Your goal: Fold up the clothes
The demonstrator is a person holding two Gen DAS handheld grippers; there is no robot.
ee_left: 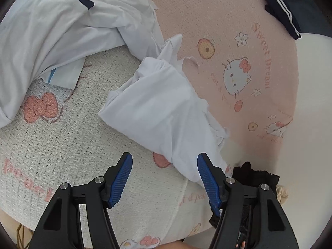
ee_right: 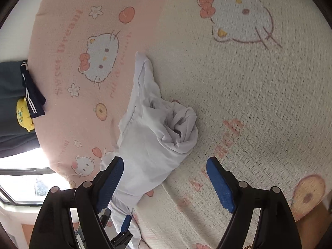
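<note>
Left wrist view: the left gripper [ee_left: 165, 162] hangs with jaws spread wide, empty, over a crumpled white garment [ee_left: 164, 112] lying mid-bed on the blanket [ee_left: 217, 20]. More white clothes [ee_left: 51, 31] are heaped beyond. The right gripper [ee_right: 165, 167] also gapes empty over the garment [ee_right: 153, 143].

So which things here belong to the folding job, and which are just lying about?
Job:
crumpled white garment
white and navy shirt
left gripper, open
right gripper, open

Lying about:
navy striped garment
yellow plush toy
black fabric
cartoon cat blanket
</note>
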